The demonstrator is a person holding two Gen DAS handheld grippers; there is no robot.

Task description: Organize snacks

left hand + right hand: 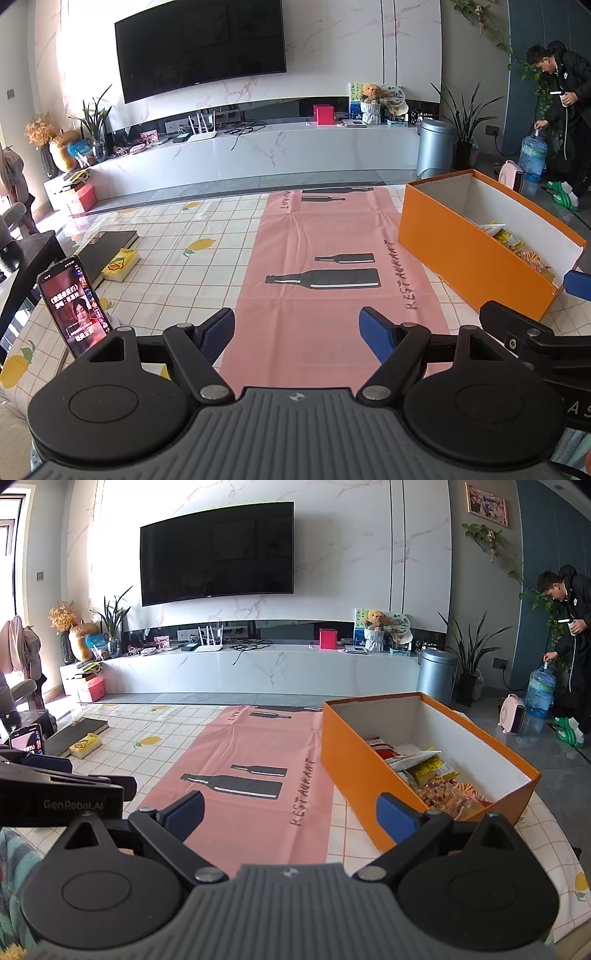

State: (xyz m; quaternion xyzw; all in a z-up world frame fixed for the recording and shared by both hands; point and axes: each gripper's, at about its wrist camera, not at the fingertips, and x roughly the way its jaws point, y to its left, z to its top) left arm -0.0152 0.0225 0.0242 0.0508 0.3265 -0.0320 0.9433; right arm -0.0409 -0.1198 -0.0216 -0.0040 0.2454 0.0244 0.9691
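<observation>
Snacks point(439, 779): a heap of packets lying inside the box, at its near end; red, yellow and orange wrappers are visible, and one yellow packet lies on top of the heap.
Box point(354, 771): orange outside, white inside, open at the top; it stands on the table to the right of the mat, its long side running away from the cameras.
Right gripper point(291, 812): blue pads spread wide and holding nothing; it hangs low over the mat's right edge, with the right pad in front of the box's near corner.
Left gripper point(297, 334): blue pads spread wide and holding nothing; it hangs above the near end of the mat, left of the box point(461, 254).
Mat point(332, 258): pink, printed with dark bottles and the word RESTAURANT; it lies flat along the middle of the table.
Tablecloth point(177, 266): white with a grid and lemon print; it lies under the mat and the box.
Phone point(74, 302): propped upright at the table's left edge, its screen lit.
Book point(107, 247): dark and flat, at the far left of the table; a yellow pack point(120, 264) touches its near side.
Background: a wall-mounted television point(218, 552) above a white console; a person point(569, 627) bends over a water jug point(541, 692) at far right.
</observation>
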